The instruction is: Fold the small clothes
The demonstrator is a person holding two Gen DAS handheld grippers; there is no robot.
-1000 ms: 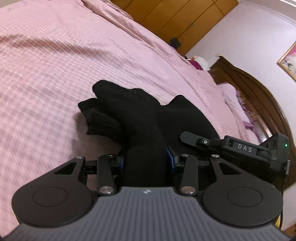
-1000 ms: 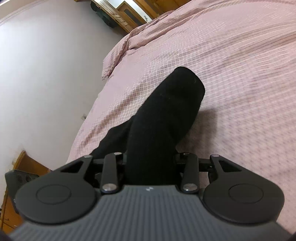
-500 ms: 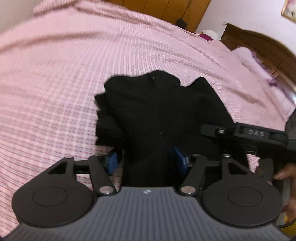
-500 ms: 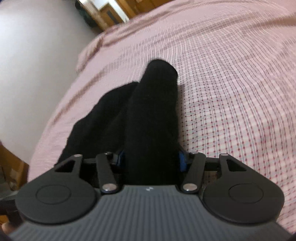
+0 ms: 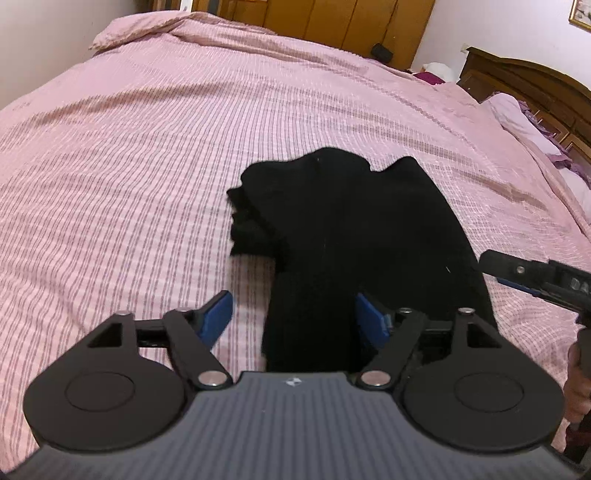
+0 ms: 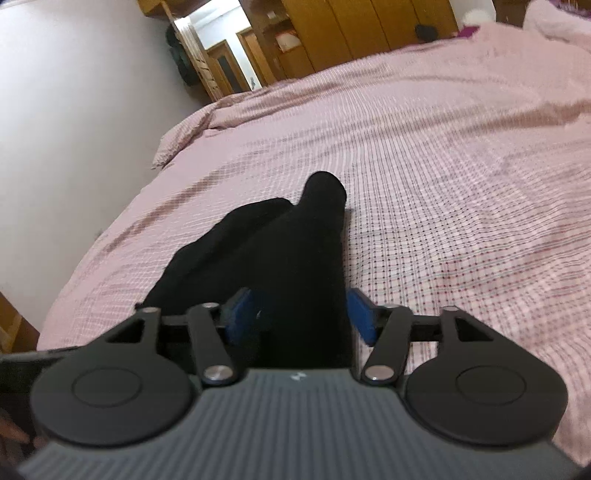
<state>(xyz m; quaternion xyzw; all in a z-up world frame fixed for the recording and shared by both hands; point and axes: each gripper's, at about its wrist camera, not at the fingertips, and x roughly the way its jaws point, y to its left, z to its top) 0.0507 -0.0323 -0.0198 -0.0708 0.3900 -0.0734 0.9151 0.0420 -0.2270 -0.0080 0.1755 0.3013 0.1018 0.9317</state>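
Holding both claws low over the pink checked bedspread (image 5: pixel 147 155), we see the black garment (image 5: pixel 351 229) lying bunched on it, running from 6 o'clock up toward 12 in both wrist views. Left gripper (image 5: pixel 293 319): jaws spread wide, blue pads (image 5: pixel 218 314) clear of the cloth on the 9 o'clock side, gripping nothing. Right gripper (image 6: pixel 299 314): jaws also apart, garment (image 6: pixel 295 251) lying between the pads, not pinched. Right gripper tip shows at 3 o'clock in the left view, beside the garment edge. Wooden wardrobe (image 5: pixel 332 22) at 12 o'clock, dark headboard (image 5: pixel 535 85) at 2
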